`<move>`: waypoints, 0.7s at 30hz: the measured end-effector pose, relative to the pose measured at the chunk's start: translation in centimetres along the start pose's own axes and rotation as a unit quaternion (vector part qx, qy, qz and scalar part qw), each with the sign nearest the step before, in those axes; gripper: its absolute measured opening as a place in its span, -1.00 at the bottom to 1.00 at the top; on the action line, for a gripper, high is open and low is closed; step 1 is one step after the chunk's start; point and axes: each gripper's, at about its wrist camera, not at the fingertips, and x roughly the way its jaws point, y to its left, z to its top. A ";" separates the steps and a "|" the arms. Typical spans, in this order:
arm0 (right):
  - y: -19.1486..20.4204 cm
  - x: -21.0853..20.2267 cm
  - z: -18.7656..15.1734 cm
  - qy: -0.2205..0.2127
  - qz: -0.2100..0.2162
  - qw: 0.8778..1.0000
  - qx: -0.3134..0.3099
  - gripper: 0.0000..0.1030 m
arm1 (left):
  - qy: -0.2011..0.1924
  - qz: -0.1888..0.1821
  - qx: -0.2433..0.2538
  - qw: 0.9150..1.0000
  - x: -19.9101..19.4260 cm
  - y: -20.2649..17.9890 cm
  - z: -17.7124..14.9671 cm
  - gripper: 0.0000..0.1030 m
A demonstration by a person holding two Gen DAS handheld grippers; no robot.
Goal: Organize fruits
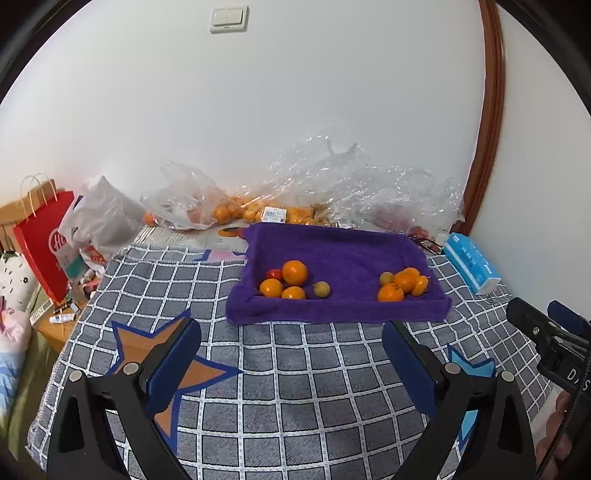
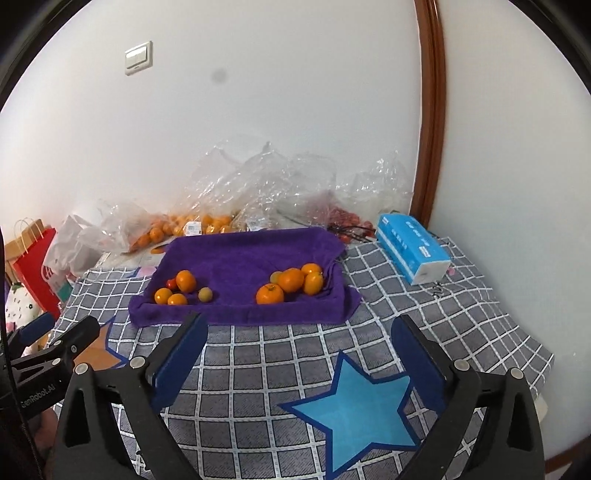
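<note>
Left gripper (image 1: 291,354) spread wide, nothing between the blue pads (image 1: 177,363), hovering over the checked blanket (image 1: 314,387) near the orange star (image 1: 173,369). Right gripper (image 2: 299,354) likewise wide open and empty, poised above the blue star (image 2: 354,410). Both short of the purple towel (image 1: 340,251), not touching it.

On the towel, two clusters of fruit, well apart. Left cluster: three oranges (image 1: 294,272) bunched together, a small red tomato (image 1: 274,274) tucked just behind them at the far left, a pale green-yellow plum (image 1: 321,289) just to the right. Right cluster (image 1: 404,282): several oranges pressed close, another small pale fruit (image 1: 386,277) at their far-left edge. Same layout from the right wrist: left cluster (image 2: 181,288), right cluster (image 2: 291,282), bare purple between.

Beyond the towel, against the wall, crumpled clear bags (image 1: 332,184) with more oranges inside; something red in the bags at far right, too blurred to name. Blue tissue pack (image 2: 413,247) on the blanket to the right of the towel. Red paper bag (image 1: 44,236) off the left edge. Light switch (image 1: 229,18) high on the wall.
</note>
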 end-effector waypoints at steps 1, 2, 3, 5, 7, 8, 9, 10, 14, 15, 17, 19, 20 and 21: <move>-0.1 -0.1 0.0 -0.002 -0.001 1.000 0.002 0.92 | 0.000 0.001 0.000 1.000 0.0 0.0 0.0 0.92; -0.1 -0.2 -0.1 -0.003 -0.003 1.000 0.003 0.92 | 0.002 0.003 0.001 1.000 0.0 0.0 0.0 0.92; -0.1 -0.2 -0.1 -0.003 -0.005 1.000 0.003 0.92 | 0.002 0.004 0.002 1.000 0.0 0.0 0.0 0.92; -0.1 -0.3 -0.1 -0.003 -0.004 1.000 0.002 0.92 | 0.002 0.001 0.001 1.000 0.0 0.0 0.1 0.92; -0.1 -0.3 -0.2 -0.003 -0.006 1.000 0.001 0.92 | 0.003 0.003 0.003 1.000 0.1 -0.1 0.0 0.93; -0.1 -0.3 -0.2 -0.002 -0.005 1.000 0.001 0.92 | 0.003 0.003 0.003 1.000 0.1 -0.1 0.0 0.93; -0.2 -0.3 -0.2 -0.001 -0.006 1.000 0.002 0.92 | 0.003 0.002 0.002 1.000 0.1 -0.1 0.0 0.93; -0.2 -0.2 -0.1 -0.002 -0.007 1.000 0.003 0.92 | 0.004 0.000 0.002 1.000 0.2 -0.1 0.0 0.93; -0.3 -0.1 0.0 -0.003 -0.009 1.000 0.005 0.92 | 0.007 0.000 0.002 1.000 0.5 -0.2 0.0 0.93; -0.4 -0.1 0.0 -0.004 -0.011 1.000 0.005 0.92 | 0.007 0.001 0.003 1.000 0.6 -0.2 0.0 0.93; -0.5 0.0 0.0 -0.002 -0.011 1.000 0.005 0.92 | 0.006 0.002 0.006 1.000 0.6 -0.3 0.0 0.93; -0.6 0.0 0.0 -0.004 -0.012 1.000 0.007 0.92 | 0.006 0.004 0.008 1.000 0.7 -0.4 0.0 0.93; -0.6 0.1 0.1 -0.004 -0.012 1.000 0.008 0.92 | 0.006 0.003 0.007 1.000 0.7 -0.4 0.0 0.93; -0.6 0.1 0.1 -0.004 -0.012 1.000 0.008 0.92 | 0.007 0.002 0.007 1.000 0.8 -0.4 0.0 0.93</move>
